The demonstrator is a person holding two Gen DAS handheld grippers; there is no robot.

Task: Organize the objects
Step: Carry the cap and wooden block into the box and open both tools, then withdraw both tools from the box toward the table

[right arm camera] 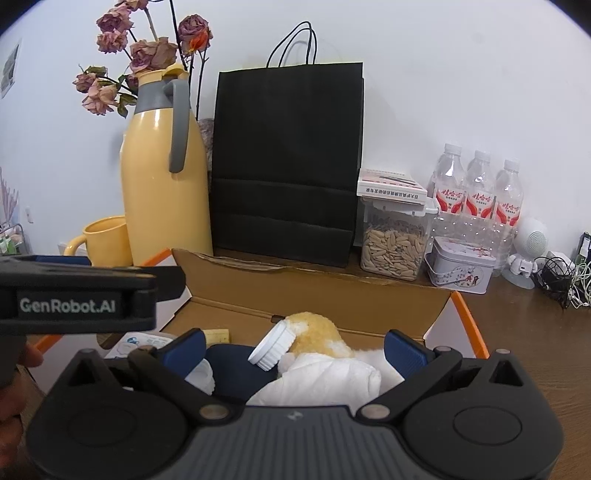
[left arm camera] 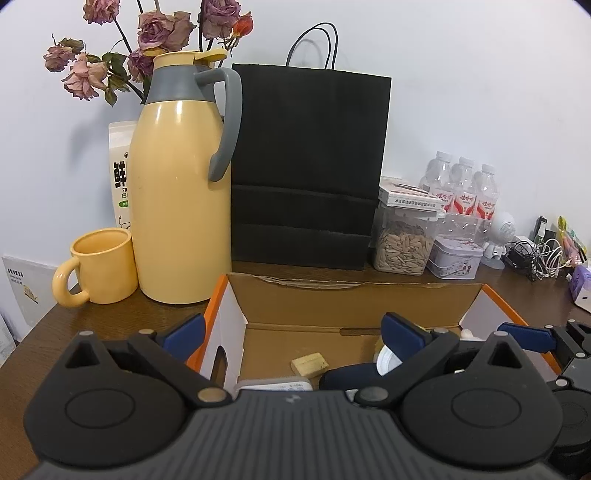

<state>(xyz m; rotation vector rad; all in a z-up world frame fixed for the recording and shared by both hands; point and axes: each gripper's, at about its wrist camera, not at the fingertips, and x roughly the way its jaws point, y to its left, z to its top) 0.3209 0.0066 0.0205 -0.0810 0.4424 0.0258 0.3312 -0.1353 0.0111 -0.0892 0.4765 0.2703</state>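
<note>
An open cardboard box (left arm camera: 354,302) with orange edges stands on the brown table; it also shows in the right wrist view (right arm camera: 314,295). Inside lie a small wooden block (left arm camera: 309,364), a white round lid (right arm camera: 271,345), a yellow plush toy (right arm camera: 317,332), a dark blue object (right arm camera: 236,363), white tissue (right arm camera: 332,380) and a white device (left arm camera: 273,386). My left gripper (left arm camera: 295,332) is open above the box's left part, empty. My right gripper (right arm camera: 295,349) is open above the box's contents, empty. The right gripper's finger also shows at the right in the left wrist view (left arm camera: 524,332).
Behind the box stand a yellow thermos jug (left arm camera: 181,206), a yellow mug (left arm camera: 99,266), a black paper bag (left arm camera: 306,166), a seed jar (left arm camera: 402,240), a small tin (left arm camera: 456,256), three water bottles (left arm camera: 465,188) and tangled cables (left arm camera: 535,258). Dried roses (left arm camera: 155,33) rise behind the jug.
</note>
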